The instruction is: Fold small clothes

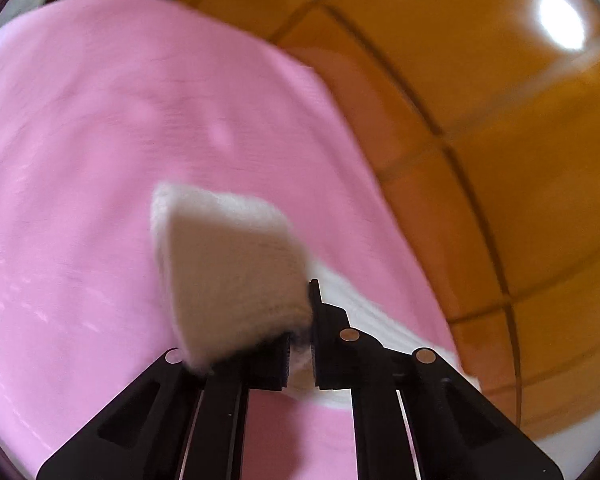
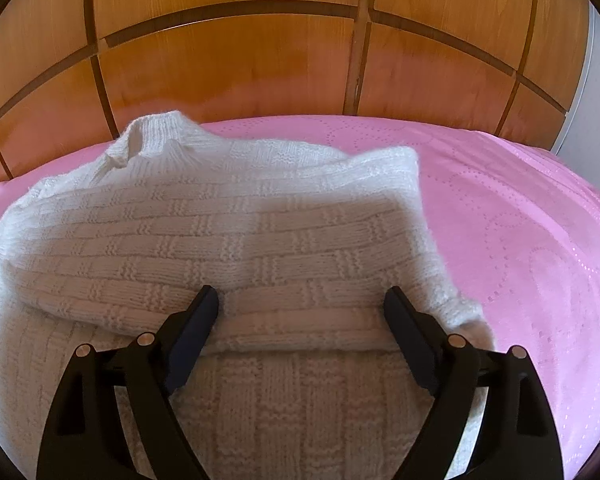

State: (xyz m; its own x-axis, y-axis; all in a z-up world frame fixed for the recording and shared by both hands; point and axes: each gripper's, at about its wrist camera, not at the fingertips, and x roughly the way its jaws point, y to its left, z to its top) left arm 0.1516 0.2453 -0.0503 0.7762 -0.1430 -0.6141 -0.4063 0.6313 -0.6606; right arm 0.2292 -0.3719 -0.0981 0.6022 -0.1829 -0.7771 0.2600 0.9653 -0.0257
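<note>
A white knitted sweater (image 2: 220, 232) lies on the pink bedspread (image 2: 520, 220), its right side folded over the body and its ribbed collar at the far left. My right gripper (image 2: 300, 296) hovers open just above the near fold, fingers apart on either side of it, gripping nothing. In the left wrist view my left gripper (image 1: 300, 344) is shut on a corner of the white knit (image 1: 228, 264), which stands up blurred above the jaws. More white knit (image 1: 364, 312) trails down to the right behind the fingers.
The pink bedspread (image 1: 80, 160) fills the left of the left wrist view. Wooden panelling (image 2: 240, 60) rises right behind the bed, also seen as orange panels (image 1: 500, 120) with a bright light reflection. A pale wall strip (image 2: 596, 100) stands at far right.
</note>
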